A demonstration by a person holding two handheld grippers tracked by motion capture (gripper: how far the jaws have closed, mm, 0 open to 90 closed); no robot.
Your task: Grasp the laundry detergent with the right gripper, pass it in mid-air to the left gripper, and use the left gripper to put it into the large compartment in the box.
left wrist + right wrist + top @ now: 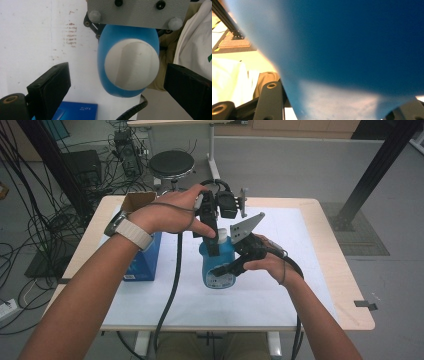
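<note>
Here the right gripper (227,269), nearest the person, is clamped on the body of the blue bottle (218,265), seemingly to steady it upright on the white mat (280,285) at the table's middle. The right hand (270,265) lies low and level, coming in from the side. Above, the left gripper (212,240) points straight down over the white cap (131,65), its jaws spread either side of it and not touching, likely poised to grip and twist. The left hand (170,212) arches over from above, wrist raised. Beyond, a blue box (145,262) sits left.
</note>
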